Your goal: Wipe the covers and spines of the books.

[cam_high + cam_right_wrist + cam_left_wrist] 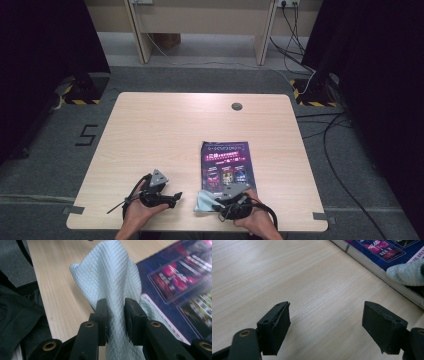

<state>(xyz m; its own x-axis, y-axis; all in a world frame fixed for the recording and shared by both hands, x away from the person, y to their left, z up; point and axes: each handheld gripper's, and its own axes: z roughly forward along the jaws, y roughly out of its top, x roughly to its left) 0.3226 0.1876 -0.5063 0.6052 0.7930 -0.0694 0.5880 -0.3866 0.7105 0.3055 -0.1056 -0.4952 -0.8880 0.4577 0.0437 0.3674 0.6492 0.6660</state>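
The right tongs [116,315] are clamped on a pale blue waffle-weave cloth [110,282], which bunches up between the two jaws and drapes over the near left corner of a book [226,165] with a dark purple cover. The left tongs [327,325] stand apart with nothing between them, over bare wood to the left of the book. The book lies flat on the light wooden surface [165,130], towards its near right part. A round cable hole [237,106] sits beyond the book's far edge.

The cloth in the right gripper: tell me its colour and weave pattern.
Pale blue cloth with a fine diamond-grid weave, clearest in the right gripper view.
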